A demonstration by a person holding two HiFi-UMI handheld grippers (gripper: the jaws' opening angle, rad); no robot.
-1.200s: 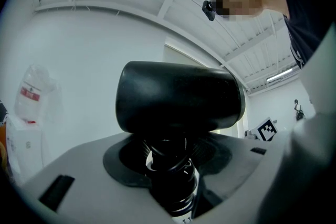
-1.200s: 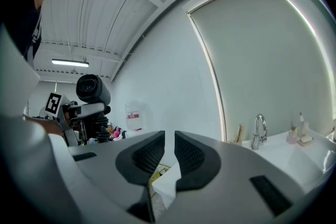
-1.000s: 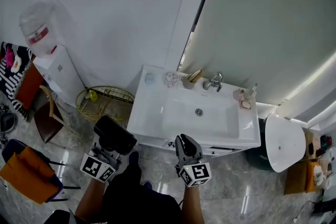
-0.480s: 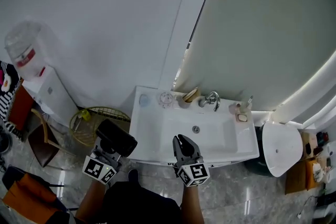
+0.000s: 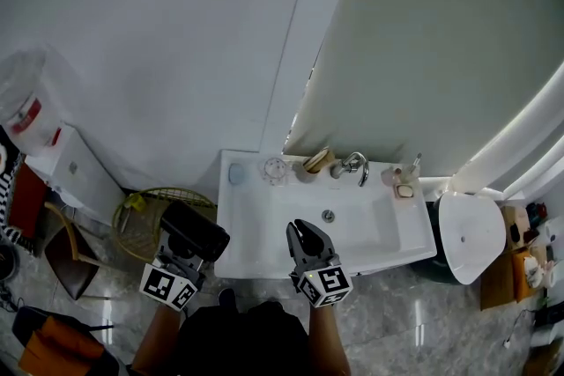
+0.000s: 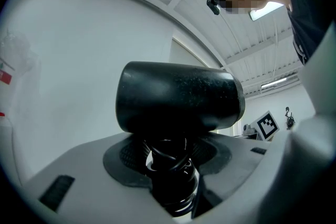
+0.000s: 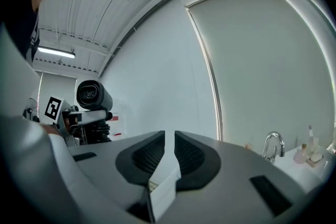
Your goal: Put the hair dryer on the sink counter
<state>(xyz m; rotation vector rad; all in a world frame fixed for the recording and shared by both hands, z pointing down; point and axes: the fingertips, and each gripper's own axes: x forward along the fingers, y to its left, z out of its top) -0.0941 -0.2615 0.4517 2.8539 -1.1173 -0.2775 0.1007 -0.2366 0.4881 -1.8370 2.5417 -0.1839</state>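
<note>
Your left gripper (image 6: 168,168): fingers set fairly wide, clamped on the handle of the black hair dryer (image 6: 178,97). The barrel lies crosswise just above the pads. A dark cord is coiled round the handle where the pads press on it.

Your right gripper (image 7: 169,152): fingers drawn almost together, only a thin slit between the pads, nothing in it. From the head view its tips sit over the front edge of the sink counter (image 5: 236,220).

The dryer is held in the air, just off the counter's front left corner and not touching it, with a wire basket (image 5: 145,205) on the floor to its left.

Hard to make out:
- The handle's lower end runs off the bottom of the left gripper view.
- From above, the barrel covers your left fingers.
- The small items beside the faucet (image 5: 352,165) are too small to name.
</note>
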